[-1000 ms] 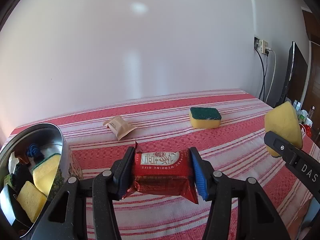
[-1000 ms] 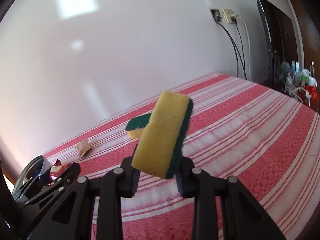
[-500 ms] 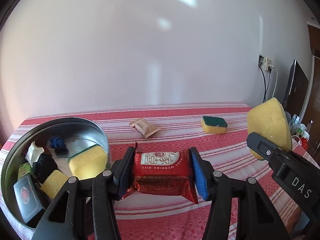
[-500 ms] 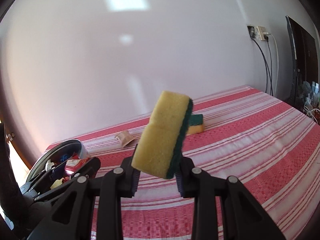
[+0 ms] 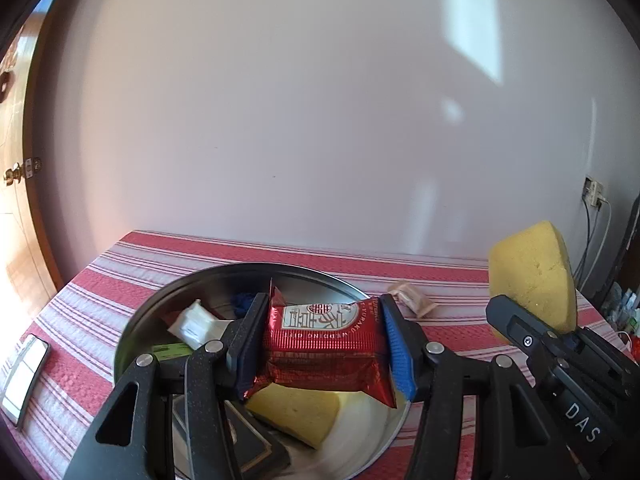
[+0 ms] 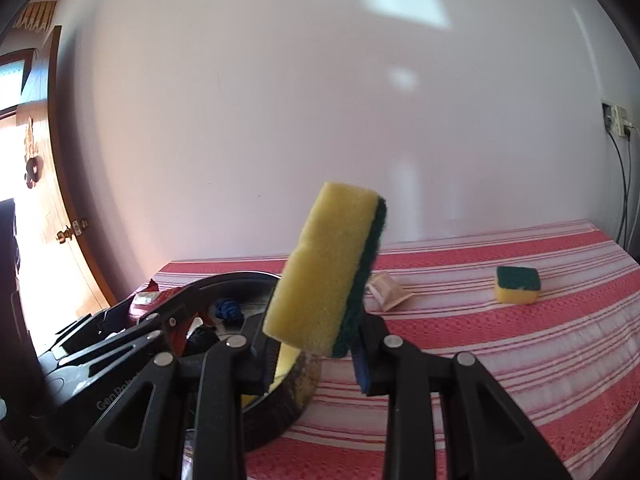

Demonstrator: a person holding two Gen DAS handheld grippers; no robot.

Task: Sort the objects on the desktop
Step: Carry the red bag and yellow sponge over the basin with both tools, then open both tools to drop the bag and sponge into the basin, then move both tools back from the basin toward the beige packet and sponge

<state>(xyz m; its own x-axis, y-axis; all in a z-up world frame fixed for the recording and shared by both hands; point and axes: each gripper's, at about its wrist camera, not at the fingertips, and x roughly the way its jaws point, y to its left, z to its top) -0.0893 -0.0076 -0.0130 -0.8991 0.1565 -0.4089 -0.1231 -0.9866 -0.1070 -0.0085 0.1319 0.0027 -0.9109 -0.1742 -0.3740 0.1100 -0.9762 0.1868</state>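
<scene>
My left gripper (image 5: pixel 326 344) is clamped on a red snack packet (image 5: pixel 320 340), jaws about halfway apart with the pads pressed flat to the packet's two ends. It hangs over the round metal tin (image 5: pixel 256 274), which sits on the red-striped tablecloth (image 5: pixel 100 280). Inside the tin, under the packet at about 6 o'clock, lies a yellow sponge (image 5: pixel 296 408); a white sachet (image 5: pixel 194 324) is at 9 o'clock, with a dark flat box (image 5: pixel 256 448) near the bottom rim.

My right gripper (image 6: pixel 316 354) is squeezed nearly shut on a yellow-and-green sponge (image 6: pixel 324 276), which stands tilted up out of the jaws (green scouring face toward 3 o'clock). That sponge sits just above the tin's near rim, off at 3 o'clock from my left gripper.

On the cloth, a beige wrapper (image 6: pixel 388 292) lies just past the tin at 2 o'clock, and another sponge (image 6: pixel 517 285), green side up, rests well apart further right. A phone (image 5: pixel 24 372) lies at the cloth's left edge.
</scene>
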